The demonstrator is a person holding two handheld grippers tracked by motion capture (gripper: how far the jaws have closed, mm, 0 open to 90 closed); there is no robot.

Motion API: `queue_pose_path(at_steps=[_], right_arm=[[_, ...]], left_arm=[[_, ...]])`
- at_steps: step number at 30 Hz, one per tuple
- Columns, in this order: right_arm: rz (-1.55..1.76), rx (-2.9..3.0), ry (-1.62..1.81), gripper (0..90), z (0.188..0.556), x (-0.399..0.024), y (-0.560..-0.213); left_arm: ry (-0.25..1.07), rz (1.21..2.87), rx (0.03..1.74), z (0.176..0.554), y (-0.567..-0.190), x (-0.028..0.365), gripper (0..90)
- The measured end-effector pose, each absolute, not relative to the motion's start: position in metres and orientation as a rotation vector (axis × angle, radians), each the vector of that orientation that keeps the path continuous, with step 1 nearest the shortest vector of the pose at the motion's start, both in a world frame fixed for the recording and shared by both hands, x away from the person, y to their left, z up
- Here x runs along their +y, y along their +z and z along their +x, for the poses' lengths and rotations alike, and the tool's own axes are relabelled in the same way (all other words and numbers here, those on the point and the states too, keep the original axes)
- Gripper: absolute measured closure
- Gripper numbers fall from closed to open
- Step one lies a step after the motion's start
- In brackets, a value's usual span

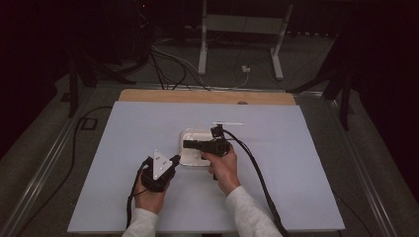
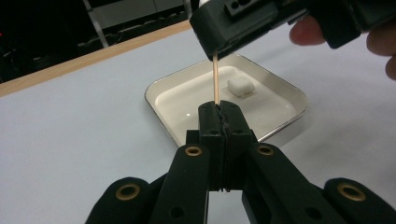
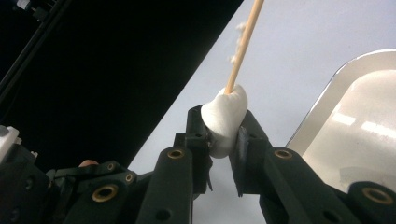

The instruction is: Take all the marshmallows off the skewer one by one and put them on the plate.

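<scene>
The left tongs (image 2: 219, 114), pressed together on an upright skewer (image 2: 215, 79), point it up into the marshmallow (image 3: 226, 119) pinched by the right tongs (image 3: 224, 128) directly above.

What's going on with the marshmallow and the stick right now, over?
Left gripper shut on skewer, upright. Right gripper shut on marshmallow, skewer tip in it. One more marshmallow in white tray. Nothing in the way.
</scene>
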State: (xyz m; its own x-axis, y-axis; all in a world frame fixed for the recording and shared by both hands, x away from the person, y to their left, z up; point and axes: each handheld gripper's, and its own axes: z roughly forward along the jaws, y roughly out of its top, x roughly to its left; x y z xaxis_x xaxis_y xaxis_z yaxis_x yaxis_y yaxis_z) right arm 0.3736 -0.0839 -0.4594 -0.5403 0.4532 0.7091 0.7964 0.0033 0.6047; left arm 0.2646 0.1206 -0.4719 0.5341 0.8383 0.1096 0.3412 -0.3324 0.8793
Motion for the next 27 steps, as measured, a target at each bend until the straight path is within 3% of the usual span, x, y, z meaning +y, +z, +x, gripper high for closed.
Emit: queue_pose_path(at_steps=[27], right_arm=[[-1.345, -1.921, -1.621, 78.5, 0.382, -0.097, -0.450]], left_arm=[[0.738, 1.916, 0.936, 0.261, -0.473, 0.121, 90.0]])
